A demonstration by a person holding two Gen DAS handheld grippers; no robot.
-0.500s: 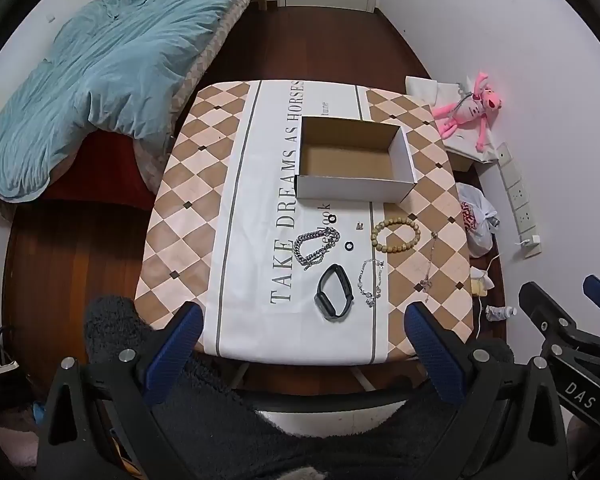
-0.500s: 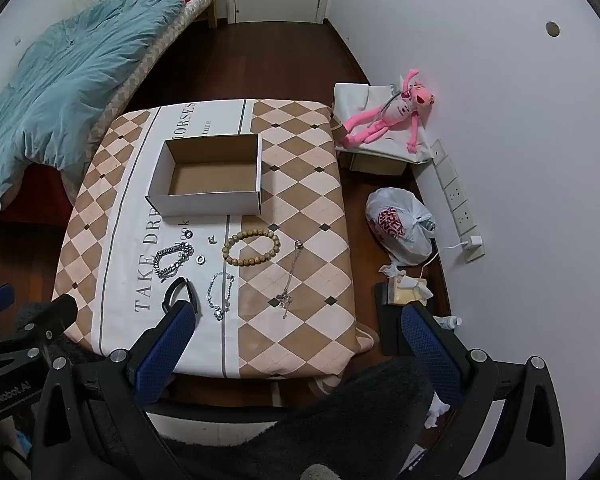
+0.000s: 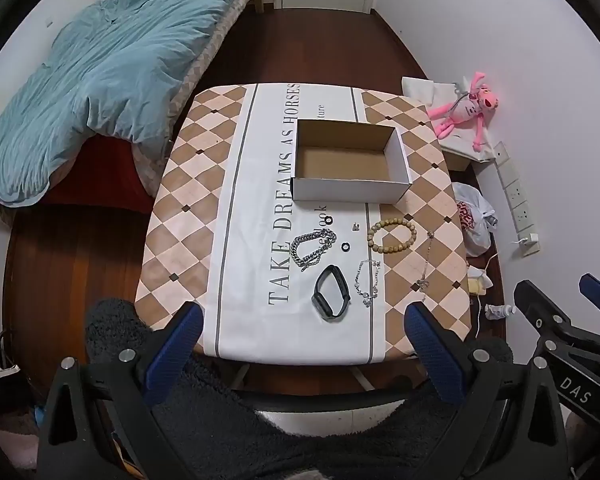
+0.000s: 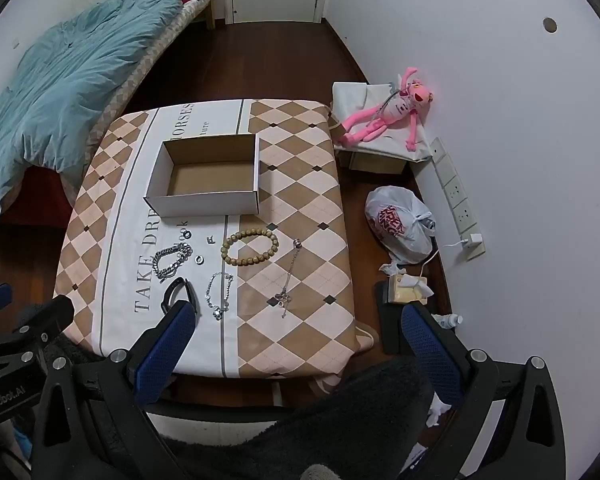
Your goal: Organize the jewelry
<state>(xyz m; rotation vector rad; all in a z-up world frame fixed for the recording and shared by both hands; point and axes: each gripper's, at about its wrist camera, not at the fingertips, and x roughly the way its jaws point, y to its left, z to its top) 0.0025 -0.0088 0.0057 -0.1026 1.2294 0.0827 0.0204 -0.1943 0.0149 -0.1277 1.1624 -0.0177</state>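
An open, empty cardboard box [image 3: 350, 160] [image 4: 208, 176] stands on the checked tablecloth [image 3: 188, 208]. In front of it lie a wooden bead bracelet [image 3: 391, 231] [image 4: 250, 247], a thick silver chain [image 3: 312, 249] [image 4: 171, 261], a black wristband [image 3: 331, 293] [image 4: 177, 294], a thin silver bracelet [image 3: 367, 282] [image 4: 219, 295], a thin necklace [image 3: 426, 264] [image 4: 290, 276] and small rings [image 3: 345, 247]. My left gripper [image 3: 302, 338] and right gripper [image 4: 298, 338] are both open and empty, held high above the table's near edge.
A bed with a blue quilt [image 3: 92, 80] lies at the left. A pink plush toy [image 4: 388, 120], a white plastic bag [image 4: 400, 224], a tissue box [image 4: 406, 292] and a power strip [image 4: 458, 200] are on the floor by the right wall.
Both views have shifted very slightly; the jewelry and box have not moved and both grippers stay open.
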